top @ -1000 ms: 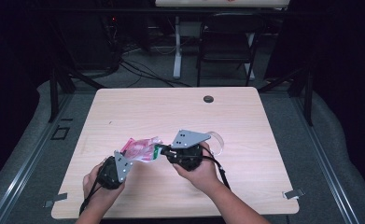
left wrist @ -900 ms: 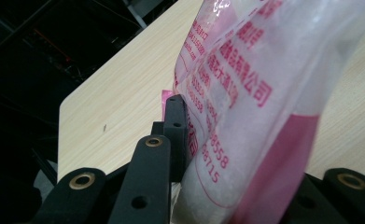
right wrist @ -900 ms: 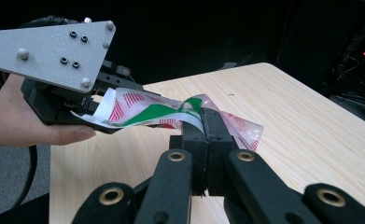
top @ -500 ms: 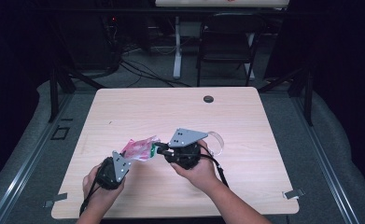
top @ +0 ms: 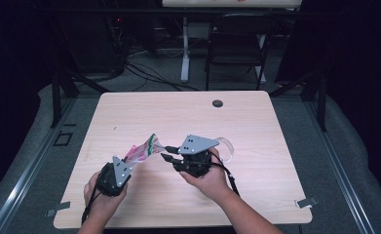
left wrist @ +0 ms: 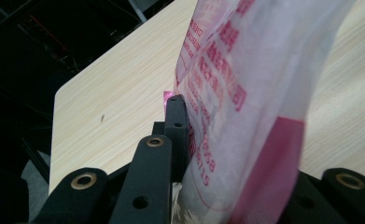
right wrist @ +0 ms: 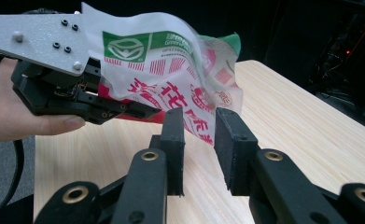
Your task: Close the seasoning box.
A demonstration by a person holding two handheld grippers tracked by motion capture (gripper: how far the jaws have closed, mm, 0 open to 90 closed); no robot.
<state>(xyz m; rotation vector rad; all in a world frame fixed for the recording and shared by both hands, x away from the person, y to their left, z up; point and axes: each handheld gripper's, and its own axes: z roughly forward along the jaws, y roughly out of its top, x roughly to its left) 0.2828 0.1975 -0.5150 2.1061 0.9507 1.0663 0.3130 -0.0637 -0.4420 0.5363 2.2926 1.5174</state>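
Your left gripper (top: pixel 129 163), in the lower left of the high view, is clamped on a printed plastic bag (top: pixel 142 150). Seen from the left gripper view, the bag (left wrist: pixel 245 116) fills the right half of the frame, white film with pink print and a solid pink band, and one black jaw presses against its left face while the film runs down between the two jaws. Your left hand (top: pixel 98 195) wraps the gripper body near the bottom edge of the high view.

Your right gripper (top: pixel 167 152) sits just right of centre in the lower half of the high view, jaws pointing left toward the bag's raised end. Its jaws have just been opening and now stand apart with nothing pressed between them. From the right gripper view, the two black jaws rise from the bottom centre with a clear gap, and the bag (right wrist: pixel 180 60) hangs just beyond their tips in the upper middle of the frame, showing a green emblem and red characters. Your left gripper (right wrist: pixel 138 109) appears there at the left, gripping the bag's lower edge.

Across the high view, the bag slants up from your left gripper toward the frame's centre, lifted off the light wooden table (top: pixel 188 117).
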